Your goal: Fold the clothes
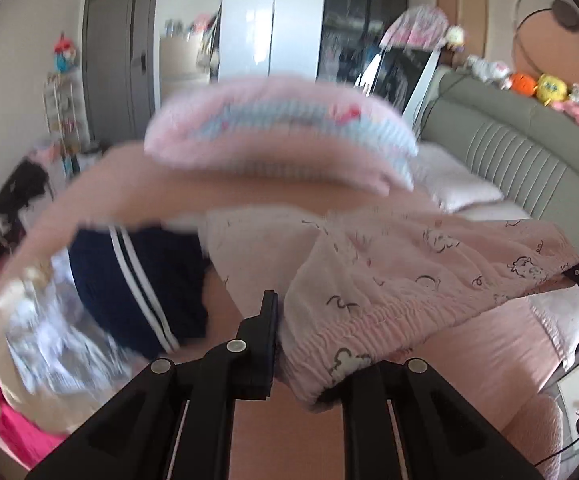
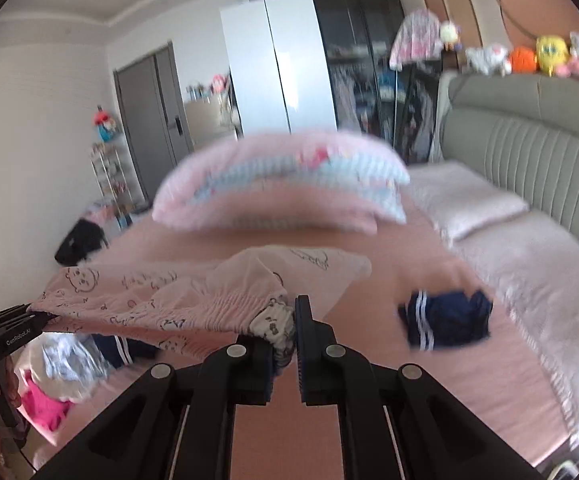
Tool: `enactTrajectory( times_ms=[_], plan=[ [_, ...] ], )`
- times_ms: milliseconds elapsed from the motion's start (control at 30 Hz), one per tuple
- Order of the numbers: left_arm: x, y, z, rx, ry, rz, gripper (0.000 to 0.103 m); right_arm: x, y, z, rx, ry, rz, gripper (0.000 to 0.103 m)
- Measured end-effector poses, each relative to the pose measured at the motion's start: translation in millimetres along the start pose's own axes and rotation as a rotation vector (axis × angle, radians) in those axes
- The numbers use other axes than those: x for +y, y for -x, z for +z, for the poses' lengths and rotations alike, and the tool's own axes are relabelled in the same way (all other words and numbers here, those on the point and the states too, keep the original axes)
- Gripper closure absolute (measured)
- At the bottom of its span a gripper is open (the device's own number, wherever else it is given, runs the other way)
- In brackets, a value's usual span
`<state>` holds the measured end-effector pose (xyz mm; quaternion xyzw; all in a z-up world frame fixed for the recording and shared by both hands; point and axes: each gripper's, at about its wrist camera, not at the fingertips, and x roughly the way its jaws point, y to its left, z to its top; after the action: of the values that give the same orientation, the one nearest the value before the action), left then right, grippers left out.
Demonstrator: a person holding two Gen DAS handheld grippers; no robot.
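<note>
Pink printed pajama pants (image 1: 409, 276) hung stretched above the bed (image 2: 369, 420); your left gripper (image 1: 309, 364) and right gripper (image 2: 285, 344) each clenched the elastic waistband.

Both tongs, left (image 1: 309, 360) and right (image 2: 285, 344), clamped.

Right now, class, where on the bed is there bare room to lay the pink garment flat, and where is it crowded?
Bare sheet lies between the pink garment, the navy shorts and the folded pink stack. The clothes pile at the bed's left edge is crowded; white pillows line the right.
</note>
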<state>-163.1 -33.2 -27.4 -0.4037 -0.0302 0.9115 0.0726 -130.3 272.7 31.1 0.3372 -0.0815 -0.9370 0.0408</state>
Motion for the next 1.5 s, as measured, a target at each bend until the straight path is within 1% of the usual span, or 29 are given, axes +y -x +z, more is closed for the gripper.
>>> enactTrajectory(
  times_ms=[67, 100, 133, 167, 200, 233, 300, 367, 467, 567, 667, 800, 833, 933, 1033, 1167, 1267, 1333, 1400, 1467, 1500],
  plan=[
    [2.8, -55.4, -46.4, 0.152, 0.043, 0.028, 0.096, -12.5, -54.3, -45.6, 0.15, -0.048, -0.009, 0.097],
    [2.7, -76.9, -65.8, 0.216, 0.058, 0.031, 0.096, -16.5, -77.5, -65.2, 0.219, -0.058, -0.016, 0.097],
    [1.3, -92.1, -82.6, 0.26, 0.063, 0.034, 0.096, -20.6, -100.8, -84.9, 0.288, -0.068, -0.023, 0.097],
    [-1.2, -102.4, -95.6, 0.288, 0.056, 0.045, 0.096, -22.4, -116.5, -102.4, 0.342, -0.058, -0.035, 0.097],
    [-2.9, -108.0, -104.0, 0.3, 0.052, 0.056, 0.096, -23.6, -124.3, -115.3, 0.371, -0.043, -0.045, 0.097],
    [-4.0, -111.7, -110.9, 0.308, 0.051, 0.064, 0.096, -24.8, -130.2, -126.7, 0.393, -0.029, -0.054, 0.097],
    [-1.9, -113.1, -118.8, 0.311, 0.066, 0.073, 0.096, -29.9, -137.1, -138.8, 0.425, -0.029, -0.062, 0.097],
    [1.2, -111.6, -124.7, 0.316, 0.079, 0.068, 0.096, -37.3, -138.3, -144.3, 0.431, -0.036, -0.071, 0.097],
    [1.4, -105.2, -130.3, 0.32, 0.071, 0.051, 0.096, -44.8, -135.4, -153.9, 0.442, -0.055, -0.073, 0.097],
    [0.3, -94.5, -133.2, 0.33, 0.064, 0.02, 0.096, -46.3, -122.0, -157.6, 0.421, -0.065, -0.059, 0.097],
    [-0.6, -84.4, -137.6, 0.328, 0.049, 0.017, 0.096, -45.9, -110.2, -155.6, 0.398, -0.06, -0.054, 0.097],
    [1.9, -76.4, -144.1, 0.329, 0.094, 0.007, 0.096, -43.8, -99.9, -156.7, 0.387, -0.05, -0.048, 0.097],
    [2.1, -77.1, -147.7, 0.332, 0.095, 0.008, 0.095, -42.1, -103.6, -157.9, 0.406, -0.032, -0.052, 0.097],
    [0.9, -78.5, -158.7, 0.328, 0.083, 0.013, 0.095, -35.9, -123.6, -174.6, 0.507, 0.043, -0.088, 0.097],
    [-4.9, -67.7, -157.8, 0.321, 0.055, 0.017, 0.095, -36.2, -118.4, -171.0, 0.462, 0.04, -0.095, 0.097],
    [-13.8, -48.2, -160.0, 0.304, 0.014, 0.004, 0.095, -43.8, -98.8, -156.7, 0.394, -0.015, -0.088, 0.097],
    [-15.2, -40.5, -162.1, 0.296, -0.011, 0.005, 0.095, -47.7, -88.9, -148.7, 0.382, -0.033, -0.061, 0.097],
    [-13.2, -59.1, -158.2, 0.315, -0.01, 0.008, 0.095, -47.4, -92.0, -150.3, 0.408, -0.011, -0.06, 0.096],
    [-11.1, -85.0, -151.6, 0.347, 0.005, 0.008, 0.095, -46.1, -104.9, -160.2, 0.458, 0.013, -0.067, 0.096],
    [-8.9, -89.1, -146.3, 0.34, 0.012, 0.007, 0.095, -45.3, -118.8, -172.6, 0.506, 0.028, -0.081, 0.095],
    [-9.1, -88.0, -144.3, 0.336, 0.009, 0.008, 0.095, -45.2, -119.5, -173.5, 0.494, 0.03, -0.084, 0.095]
  ],
)
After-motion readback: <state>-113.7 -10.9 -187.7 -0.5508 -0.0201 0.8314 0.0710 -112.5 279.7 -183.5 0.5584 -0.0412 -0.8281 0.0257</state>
